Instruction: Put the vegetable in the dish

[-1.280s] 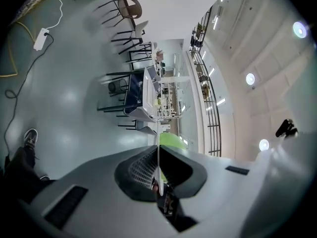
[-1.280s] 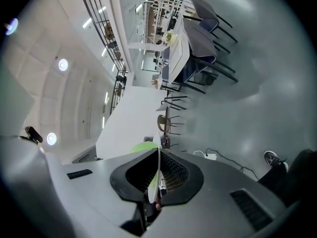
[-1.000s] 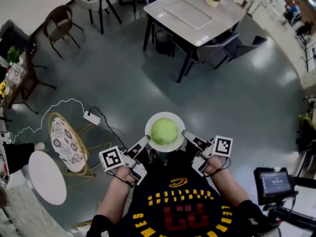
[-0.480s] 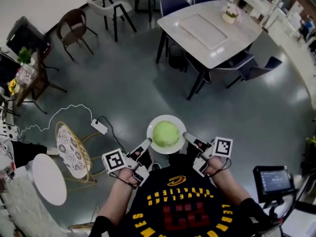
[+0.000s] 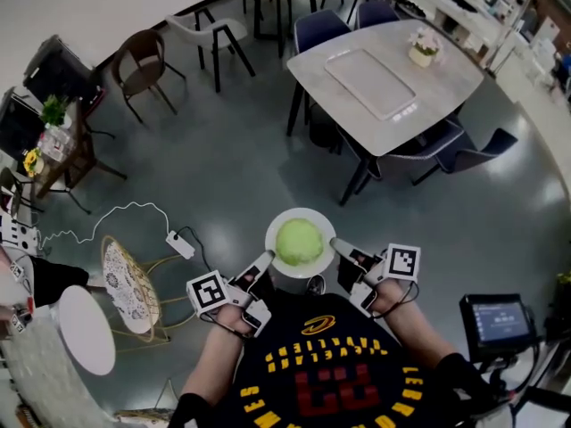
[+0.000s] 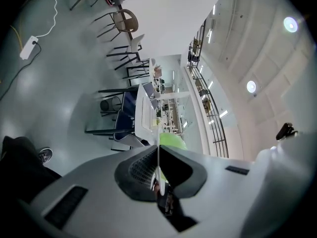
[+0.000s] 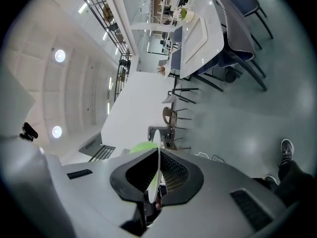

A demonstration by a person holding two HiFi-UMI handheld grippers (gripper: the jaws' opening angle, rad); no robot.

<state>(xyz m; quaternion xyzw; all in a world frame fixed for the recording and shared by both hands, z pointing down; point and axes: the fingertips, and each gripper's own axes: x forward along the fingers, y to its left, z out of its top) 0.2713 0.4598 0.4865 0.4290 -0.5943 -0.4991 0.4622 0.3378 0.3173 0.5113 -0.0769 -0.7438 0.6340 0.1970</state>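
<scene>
A round green vegetable (image 5: 299,241) lies in a white dish (image 5: 278,225) that I carry in the air in front of my chest. My left gripper (image 5: 265,260) is shut on the dish's left rim, my right gripper (image 5: 336,244) shut on its right rim. In the left gripper view the dish's thin rim (image 6: 158,152) is clamped edge-on between the jaws, with the green vegetable (image 6: 173,141) just beyond. The right gripper view shows the same: the rim (image 7: 157,175) pinched between the jaws and the vegetable (image 7: 143,147) behind it.
A grey dining table (image 5: 385,69) with a tray and a flower pot stands ahead to the right, with dark chairs (image 5: 464,145) around it. A wire stool (image 5: 125,273) and a small white round table (image 5: 85,328) are at my left. A power strip (image 5: 180,244) with cable lies on the floor.
The dish stays gripped on both sides and level. The floor and furniture have slid in the head view as I walk; the grey table is now nearer.
</scene>
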